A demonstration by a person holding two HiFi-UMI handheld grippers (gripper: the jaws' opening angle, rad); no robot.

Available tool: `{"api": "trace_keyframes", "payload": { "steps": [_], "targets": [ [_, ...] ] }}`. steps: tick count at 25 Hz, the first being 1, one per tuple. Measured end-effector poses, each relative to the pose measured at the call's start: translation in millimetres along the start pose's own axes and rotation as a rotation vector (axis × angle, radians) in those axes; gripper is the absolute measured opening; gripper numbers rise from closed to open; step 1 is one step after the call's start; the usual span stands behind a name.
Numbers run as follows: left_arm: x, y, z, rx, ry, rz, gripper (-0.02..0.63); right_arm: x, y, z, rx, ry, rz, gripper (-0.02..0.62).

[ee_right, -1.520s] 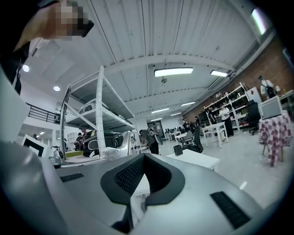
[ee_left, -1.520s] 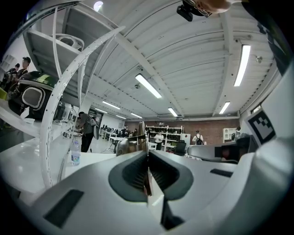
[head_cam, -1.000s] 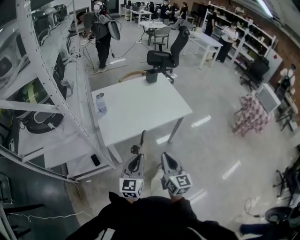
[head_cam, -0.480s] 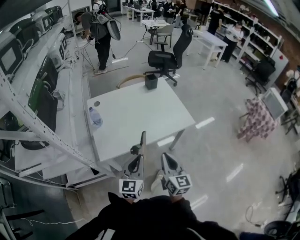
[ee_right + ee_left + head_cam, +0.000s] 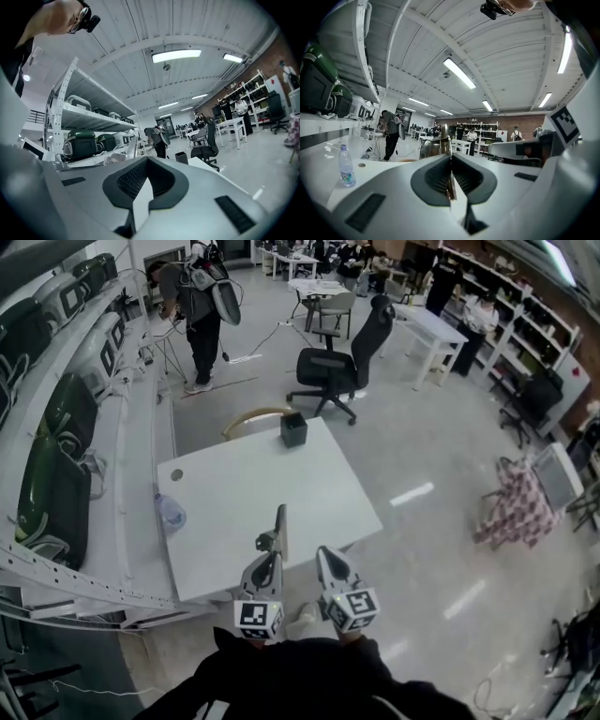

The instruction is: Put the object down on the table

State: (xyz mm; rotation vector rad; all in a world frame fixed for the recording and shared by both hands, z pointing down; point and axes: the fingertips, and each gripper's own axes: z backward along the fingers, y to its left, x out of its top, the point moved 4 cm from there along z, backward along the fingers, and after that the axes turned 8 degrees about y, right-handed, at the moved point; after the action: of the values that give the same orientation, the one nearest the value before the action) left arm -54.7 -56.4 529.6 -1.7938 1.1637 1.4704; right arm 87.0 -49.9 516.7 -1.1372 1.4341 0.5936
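Left hand-held gripper point(image 5: 271, 555) clamps metal utensil point(image 5: 279, 523), long axis pointing forward toward table point(image 5: 244, 479); right hand-held gripper point(image 5: 324, 555) closed, empty.

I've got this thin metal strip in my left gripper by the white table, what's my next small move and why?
Probably carry the left gripper forward over the white table before lowering. It is shut on the thin metal strip, which stands upright by the table's near edge, and the bare top ahead is well away from the water bottle at the left side.

Bright ceiling strip lights point(image 5: 459, 73); floor point(image 5: 412, 494) glare; strong fisheye edge distortion.
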Motion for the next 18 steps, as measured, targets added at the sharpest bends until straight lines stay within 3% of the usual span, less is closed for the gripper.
{"api": "trace_keyframes", "payload": {
  "steps": [3,8,18],
  "targets": [
    [19,-4,-29,0.015,-0.006,0.038,0.008,22,-28,-19,-0.005,0.018,0.001,-0.011],
    [38,-5,-67,0.046,-0.02,0.035,0.008,38,-57,-43,0.039,0.038,0.004,-0.011],
    [35,-2,-92,0.065,0.045,0.043,0.008,37,-80,-57,0.054,0.07,-0.03,-0.011]
  ]
}}
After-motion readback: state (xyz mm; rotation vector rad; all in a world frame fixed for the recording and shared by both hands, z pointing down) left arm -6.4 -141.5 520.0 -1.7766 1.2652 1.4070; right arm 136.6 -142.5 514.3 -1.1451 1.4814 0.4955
